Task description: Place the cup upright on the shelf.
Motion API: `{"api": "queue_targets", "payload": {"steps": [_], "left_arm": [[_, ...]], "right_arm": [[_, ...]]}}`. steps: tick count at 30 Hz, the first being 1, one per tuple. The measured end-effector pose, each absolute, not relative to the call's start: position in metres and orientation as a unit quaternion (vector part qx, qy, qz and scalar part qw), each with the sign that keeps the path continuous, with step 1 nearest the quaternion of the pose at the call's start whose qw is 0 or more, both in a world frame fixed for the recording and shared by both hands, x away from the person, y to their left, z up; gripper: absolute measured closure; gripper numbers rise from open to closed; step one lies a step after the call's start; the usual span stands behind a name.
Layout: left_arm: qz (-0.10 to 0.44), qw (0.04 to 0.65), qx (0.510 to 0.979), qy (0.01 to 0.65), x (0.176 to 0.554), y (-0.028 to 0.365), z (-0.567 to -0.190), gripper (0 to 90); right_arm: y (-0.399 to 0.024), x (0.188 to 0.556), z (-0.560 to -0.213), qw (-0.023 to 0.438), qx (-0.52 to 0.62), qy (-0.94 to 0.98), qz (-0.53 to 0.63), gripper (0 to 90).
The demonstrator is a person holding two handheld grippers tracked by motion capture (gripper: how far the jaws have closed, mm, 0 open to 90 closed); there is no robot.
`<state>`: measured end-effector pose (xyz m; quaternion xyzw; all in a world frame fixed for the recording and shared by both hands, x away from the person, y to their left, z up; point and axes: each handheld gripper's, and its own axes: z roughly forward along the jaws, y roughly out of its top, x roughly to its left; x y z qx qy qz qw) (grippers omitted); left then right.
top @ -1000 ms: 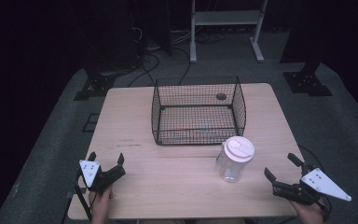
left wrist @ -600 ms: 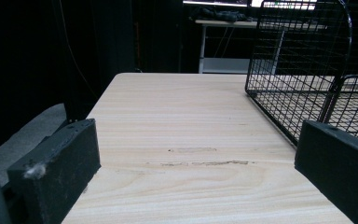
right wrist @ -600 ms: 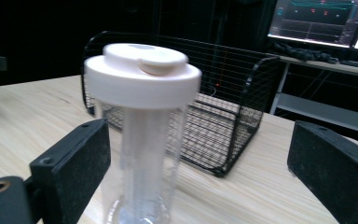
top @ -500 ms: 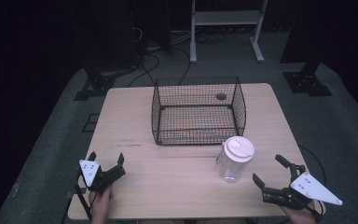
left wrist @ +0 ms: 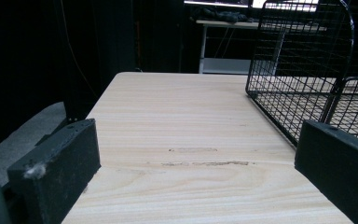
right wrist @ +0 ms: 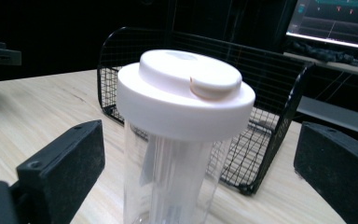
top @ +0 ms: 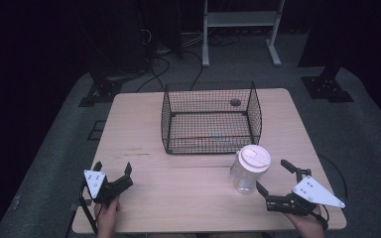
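The clear plastic jar at lower right of the high view has a white lid. The wire basket at centre is black mesh. The table is pale wood with fine grain. Both grippers have black jaws and grey-white top plates.

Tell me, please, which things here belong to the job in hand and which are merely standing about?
In the job:
- clear jar with a white lid, between the open jaws of the right gripper

Standing about:
- wire basket
- left gripper, open, resting over bare table
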<state>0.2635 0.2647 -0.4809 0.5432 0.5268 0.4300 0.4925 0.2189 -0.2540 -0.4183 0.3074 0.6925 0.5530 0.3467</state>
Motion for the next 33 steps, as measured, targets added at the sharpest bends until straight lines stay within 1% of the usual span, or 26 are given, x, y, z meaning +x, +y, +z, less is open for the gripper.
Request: {"api": "queue_targets", "payload": {"steps": [5,9,33], "left_arm": [[0.43,0.493,0.544,0.526,0.263,0.265,-0.481,0.0],[0.43,0.494,0.542,0.527,0.263,0.265,-0.481,0.0],[0.429,0.495,0.541,0.527,0.263,0.265,-0.481,0.0]], "right_arm": [[-0.249,0.226,-0.415,0.351,0.3,0.693,0.554,1.3],[-0.245,0.232,-0.414,0.344,0.298,0.697,0.554,1.2],[-0.223,0.258,-0.414,0.338,0.282,0.71,0.55,1.3]]}}
